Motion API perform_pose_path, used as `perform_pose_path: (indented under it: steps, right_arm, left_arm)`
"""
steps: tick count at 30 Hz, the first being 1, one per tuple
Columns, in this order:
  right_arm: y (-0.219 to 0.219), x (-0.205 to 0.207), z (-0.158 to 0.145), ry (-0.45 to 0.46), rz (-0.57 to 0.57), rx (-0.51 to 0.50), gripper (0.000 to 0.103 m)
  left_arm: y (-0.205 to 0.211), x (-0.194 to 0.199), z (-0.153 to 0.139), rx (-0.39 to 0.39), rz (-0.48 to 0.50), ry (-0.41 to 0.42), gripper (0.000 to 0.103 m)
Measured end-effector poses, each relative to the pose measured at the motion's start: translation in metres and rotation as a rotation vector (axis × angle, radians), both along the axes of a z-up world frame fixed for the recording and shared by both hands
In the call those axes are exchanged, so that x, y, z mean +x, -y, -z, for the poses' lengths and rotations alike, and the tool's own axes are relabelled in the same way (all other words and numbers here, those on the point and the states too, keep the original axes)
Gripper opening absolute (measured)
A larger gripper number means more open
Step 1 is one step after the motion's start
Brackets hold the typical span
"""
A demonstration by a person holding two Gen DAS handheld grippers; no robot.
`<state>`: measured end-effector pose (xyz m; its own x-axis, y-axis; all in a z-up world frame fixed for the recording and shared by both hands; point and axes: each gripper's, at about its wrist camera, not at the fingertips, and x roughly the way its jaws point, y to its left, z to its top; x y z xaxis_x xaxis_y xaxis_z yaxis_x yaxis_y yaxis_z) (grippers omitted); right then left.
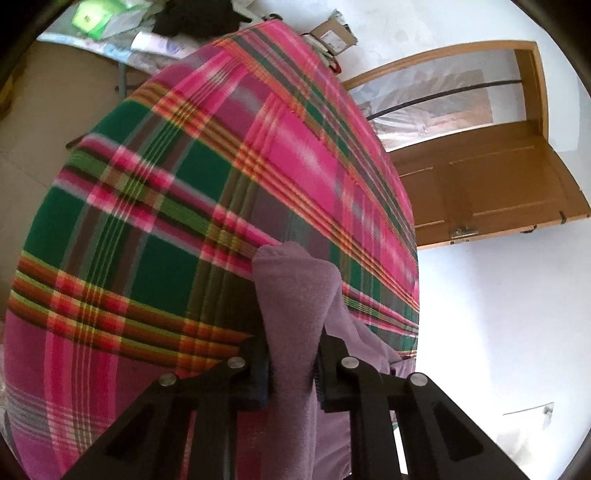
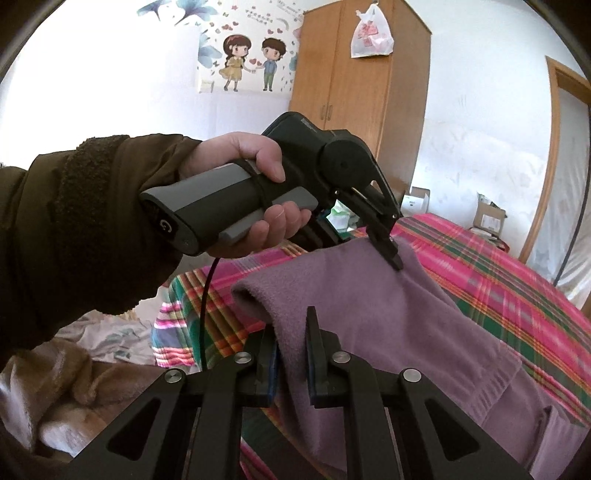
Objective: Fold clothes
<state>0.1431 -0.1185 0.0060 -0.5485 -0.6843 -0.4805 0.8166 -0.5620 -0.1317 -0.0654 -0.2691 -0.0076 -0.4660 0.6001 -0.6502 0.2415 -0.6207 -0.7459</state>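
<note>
A purple fleece garment point(image 1: 295, 288) hangs folded over the plaid bed cover point(image 1: 147, 206). My left gripper point(image 1: 291, 369) is shut on a bunched fold of it, and the cloth fills the gap between the black fingers. In the right wrist view the garment point(image 2: 388, 314) is stretched out above the bed point(image 2: 498, 280). My right gripper point(image 2: 291, 354) is shut on its near rolled edge. A person's hand point(image 2: 251, 155) in a dark sleeve holds the left gripper point(image 2: 393, 254), whose tips pinch the garment's far edge.
A wooden door point(image 1: 498, 184) stands open beyond the bed. A wardrobe point(image 2: 362, 81) with a plastic bag point(image 2: 371, 33) hanging on it is at the back. Cardboard boxes point(image 2: 487, 218) sit past the bed. Beige and pale clothes point(image 2: 74, 376) are heaped at lower left.
</note>
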Motion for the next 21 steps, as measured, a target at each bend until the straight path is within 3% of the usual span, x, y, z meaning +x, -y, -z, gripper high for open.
perform_pose_path:
  steps: [9,12,16,21]
  right_arm:
    - [-0.007,0.003,-0.026,-0.038,-0.003,-0.076,0.012]
    - [-0.011,0.002,-0.025,-0.02,-0.007,-0.083,0.012]
    - [-0.018,0.001,-0.023,0.014,-0.007,-0.088,0.011]
    - [-0.029,0.007,-0.03,-0.001,0.002,-0.112,0.011]
  left_arm:
    - [-0.008,0.004,-0.042,-0.08,0.002,-0.077,0.012]
    - [-0.013,0.004,-0.039,-0.125,0.017,-0.043,0.012]
    - [-0.013,0.007,-0.037,-0.105,0.001,-0.036,0.012]
    - [-0.026,0.01,-0.057,-0.125,0.011,-0.072,0.012]
